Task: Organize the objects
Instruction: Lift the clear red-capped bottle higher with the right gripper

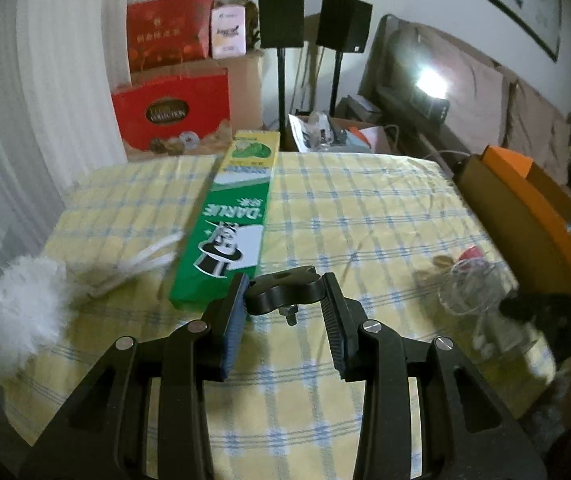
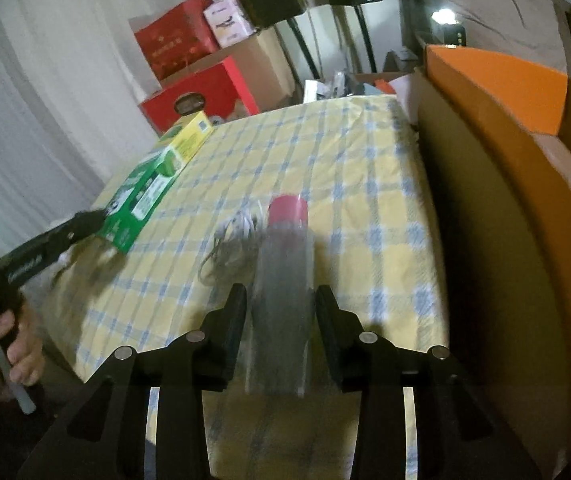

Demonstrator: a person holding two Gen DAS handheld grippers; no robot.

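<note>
Yellow checked cloth covers the counter (image 1: 365, 208), and your left gripper (image 1: 285, 292) has its fingers clamped on a small black bracket (image 1: 283, 290) just off the near end of the green toothpaste box (image 1: 233, 220), with a white feather duster (image 1: 17, 312) at the left edge. Your right gripper (image 2: 281, 312) has its fingers around a clear pink-capped bottle (image 2: 283, 280), though blur hides whether they touch it; a white cable (image 2: 233, 240) lies just beside.

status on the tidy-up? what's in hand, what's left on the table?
Nothing looks put away yet. In hand: the left gripper grips a black clamp piece; the right gripper holds a clear bottle with a pink cap. Left on the checked tablecloth: the green toothpaste box, white duster and white cable.
</note>
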